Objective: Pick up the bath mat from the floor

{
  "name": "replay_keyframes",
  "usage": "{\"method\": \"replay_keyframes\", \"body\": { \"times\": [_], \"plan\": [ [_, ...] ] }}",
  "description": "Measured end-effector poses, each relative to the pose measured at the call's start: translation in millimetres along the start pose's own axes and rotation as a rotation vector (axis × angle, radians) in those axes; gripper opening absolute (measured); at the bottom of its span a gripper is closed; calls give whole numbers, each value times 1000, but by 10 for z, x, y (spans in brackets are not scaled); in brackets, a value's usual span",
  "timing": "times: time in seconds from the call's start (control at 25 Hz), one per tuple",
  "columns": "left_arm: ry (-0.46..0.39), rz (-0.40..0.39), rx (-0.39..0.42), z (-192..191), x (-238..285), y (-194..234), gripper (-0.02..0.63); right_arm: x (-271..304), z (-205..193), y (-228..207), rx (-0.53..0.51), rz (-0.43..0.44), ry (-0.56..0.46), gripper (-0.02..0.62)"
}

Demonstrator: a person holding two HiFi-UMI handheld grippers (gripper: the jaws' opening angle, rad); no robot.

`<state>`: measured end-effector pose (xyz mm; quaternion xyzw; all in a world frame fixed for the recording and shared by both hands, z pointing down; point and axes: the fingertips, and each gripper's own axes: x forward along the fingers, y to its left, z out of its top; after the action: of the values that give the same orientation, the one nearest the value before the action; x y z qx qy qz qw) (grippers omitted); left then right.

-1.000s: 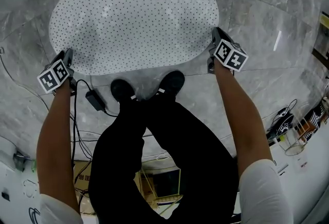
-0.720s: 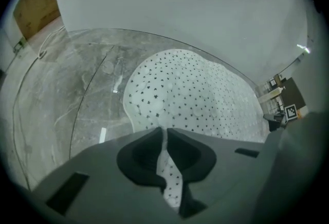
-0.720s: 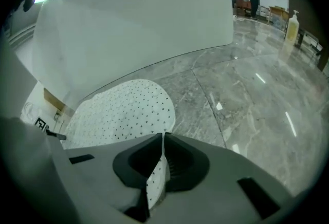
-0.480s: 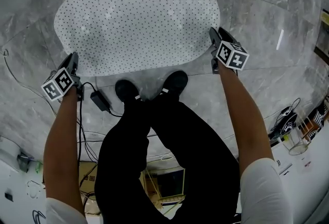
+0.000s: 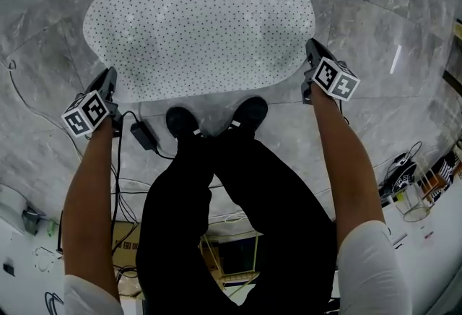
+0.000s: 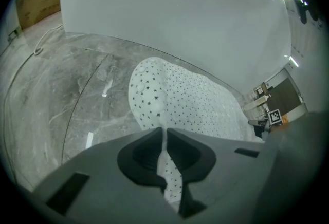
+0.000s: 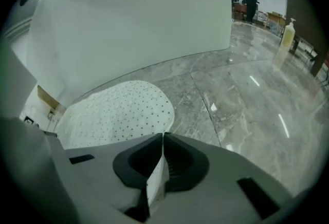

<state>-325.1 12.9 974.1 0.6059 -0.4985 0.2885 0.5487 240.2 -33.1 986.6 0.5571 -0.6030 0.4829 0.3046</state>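
**Both edges pinched, lift to come**

The left gripper (image 5: pixel 108 84) is clamped tight on the mat's near-left edge, with fabric pressed between its jaws. The mat (image 5: pixel 198 24) lies spread on the floor (image 5: pixel 375 24), just ahead of the person's shoes (image 5: pixel 216 118). The right gripper (image 5: pixel 309 59) is likewise clamped on the right edge. Grasping looks finished. Next, I'd judge, both should rise together so neither edge slips.

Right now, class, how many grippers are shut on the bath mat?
2: the left gripper grips the bath mat at its left edge, the right gripper at its right edge.
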Motion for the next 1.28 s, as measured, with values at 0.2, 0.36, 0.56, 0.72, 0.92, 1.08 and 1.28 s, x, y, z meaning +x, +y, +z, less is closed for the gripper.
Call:
{"method": "replay_keyframes", "body": {
  "times": [0.2,0.36,0.56,0.72,0.92,1.08,1.28],
  "plan": [
    [8,-31,40,98,-177,-220,34,-257,129,220,0,77,-50,35],
    [-16,-88,54,229,-440,-546,32,-563,329,518,4,139,-94,35],
    [-46,-159,81,369,-925,-1028,31,-1136,571,1000,95,251,-165,35],
    [-58,-224,124,511,-1433,-1491,31,-1725,768,1455,146,325,-197,35],
    [-92,-316,184,753,-2246,-2159,31,-2643,1070,2051,118,392,-261,35],
    [-181,-386,204,1071,-3152,-2642,32,-3581,1492,2507,34,466,-342,35],
    [-290,-443,286,1502,-4650,-3248,32,-5086,2023,3057,-42,569,-458,35]
  ]
}}
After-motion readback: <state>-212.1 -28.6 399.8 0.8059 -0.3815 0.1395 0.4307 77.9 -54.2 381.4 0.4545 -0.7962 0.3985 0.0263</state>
